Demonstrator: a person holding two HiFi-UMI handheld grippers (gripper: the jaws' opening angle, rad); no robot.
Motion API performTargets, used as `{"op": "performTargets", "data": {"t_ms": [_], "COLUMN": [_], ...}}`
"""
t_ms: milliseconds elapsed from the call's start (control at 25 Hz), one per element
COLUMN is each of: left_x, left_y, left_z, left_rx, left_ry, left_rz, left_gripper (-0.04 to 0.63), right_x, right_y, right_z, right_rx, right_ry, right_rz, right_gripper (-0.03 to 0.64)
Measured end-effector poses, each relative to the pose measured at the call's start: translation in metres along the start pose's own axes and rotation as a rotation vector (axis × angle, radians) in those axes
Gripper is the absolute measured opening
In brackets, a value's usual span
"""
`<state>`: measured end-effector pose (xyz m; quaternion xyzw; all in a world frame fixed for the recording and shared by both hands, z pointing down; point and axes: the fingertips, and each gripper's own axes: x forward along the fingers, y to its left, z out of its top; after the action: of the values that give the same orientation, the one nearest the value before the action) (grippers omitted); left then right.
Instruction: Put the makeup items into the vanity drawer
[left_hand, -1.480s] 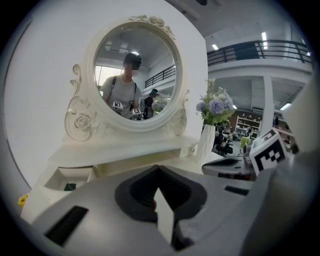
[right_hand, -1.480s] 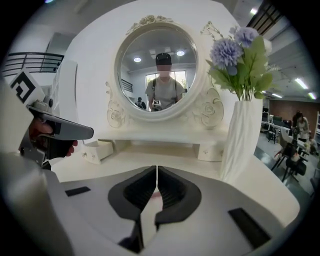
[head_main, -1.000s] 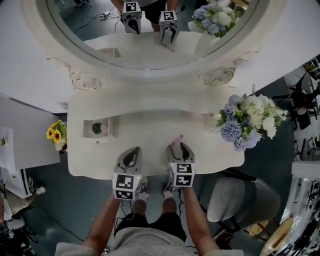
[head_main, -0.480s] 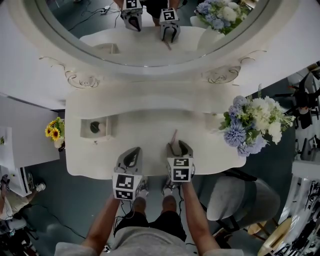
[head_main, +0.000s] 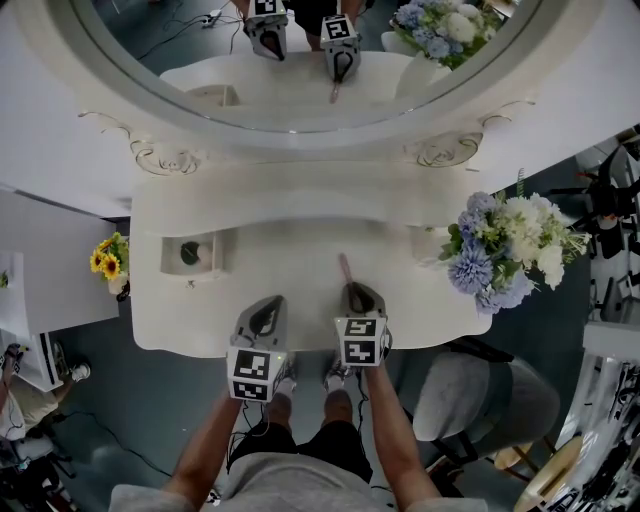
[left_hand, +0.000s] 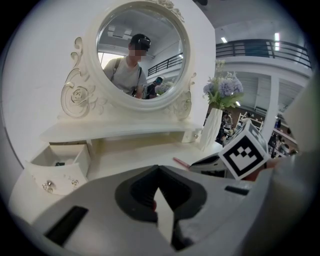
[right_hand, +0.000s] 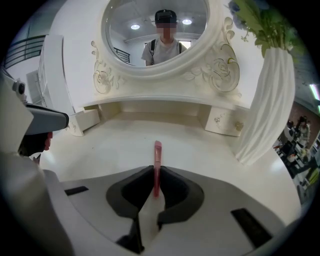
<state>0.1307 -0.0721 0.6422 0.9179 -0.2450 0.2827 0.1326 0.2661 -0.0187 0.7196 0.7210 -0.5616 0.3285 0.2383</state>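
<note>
Pink makeup stick (right_hand: 157, 159), clamped in the right gripper (right_hand: 156, 172), whose jaws have just been closing on it, over the white surface (head_main: 285, 245). The open vanity drawer (head_main: 172, 258) is at left, the oval mirror (head_main: 300, 100) behind and the flowers (head_main: 500, 250) at right. The left gripper (left_hand: 158, 174), jaws together, is alongside; both slope downward.

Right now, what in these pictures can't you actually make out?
- The dark item in the open drawer: too small in the head view, a mere speck in the left gripper view.
- The pink stick: its near end is hidden between the jaws of the right tool, which have just been closing on it; its kind is unclear.
- The vase: hidden under the flowers in the head view.
</note>
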Motion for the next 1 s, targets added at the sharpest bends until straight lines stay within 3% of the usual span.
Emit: {"op": "performTargets", "data": {"t_ms": [520, 1000], "left_x": [-0.043, -0.121], "left_y": [0.017, 0.058], "left_z": [0.03, 0.054], "left_rx": [0.004, 0.017], "left_ry": [-0.098, -0.201], "left_rz": [0.035, 0.079], "left_gripper": [0.0, 0.0], "right_x": [-0.048, -0.11], "right_y": [0.028, 0.104], "right_z": [0.053, 0.11], "right_rx": [-0.023, -0.102], "right_ry": [-0.151, -0.311], "right_rz": [0.029, 0.076], "right_gripper": [0.052, 0.051]}}
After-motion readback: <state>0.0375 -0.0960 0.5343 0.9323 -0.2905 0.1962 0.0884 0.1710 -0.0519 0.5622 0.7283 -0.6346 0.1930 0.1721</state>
